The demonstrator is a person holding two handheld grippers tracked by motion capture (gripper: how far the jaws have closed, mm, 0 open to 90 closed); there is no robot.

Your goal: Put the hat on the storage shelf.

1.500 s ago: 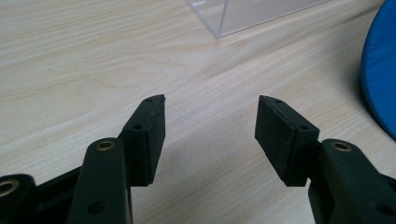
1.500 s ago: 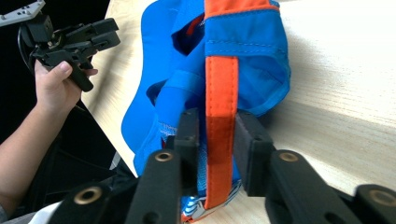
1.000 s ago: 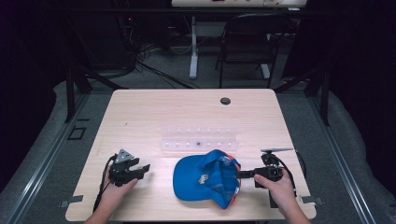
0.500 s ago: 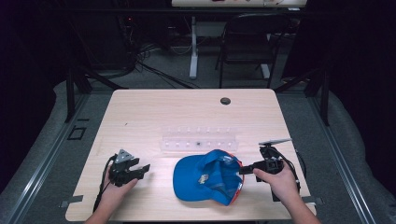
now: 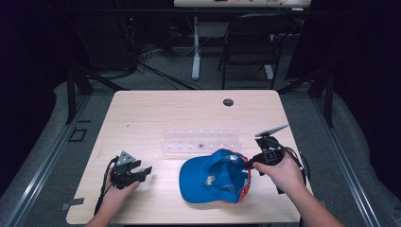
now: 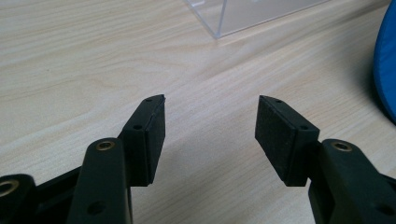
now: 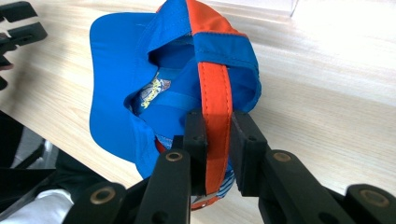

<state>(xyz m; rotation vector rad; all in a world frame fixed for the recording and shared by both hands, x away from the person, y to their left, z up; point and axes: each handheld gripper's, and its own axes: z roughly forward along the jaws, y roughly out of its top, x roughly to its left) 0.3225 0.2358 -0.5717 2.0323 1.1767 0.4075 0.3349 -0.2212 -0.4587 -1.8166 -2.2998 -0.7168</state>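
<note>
Light wood table (image 5: 142, 113) w/ blue cap (image 5: 213, 177), clear plastic tray (image 5: 201, 140) on top.

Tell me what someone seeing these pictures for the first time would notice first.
Most striking is the bright blue cap at the near edge of the pale wooden table, with the right gripper shut on its orange band. Next, the left gripper sits open over bare wood, and a clear plastic rack lies just beyond the cap.
</note>
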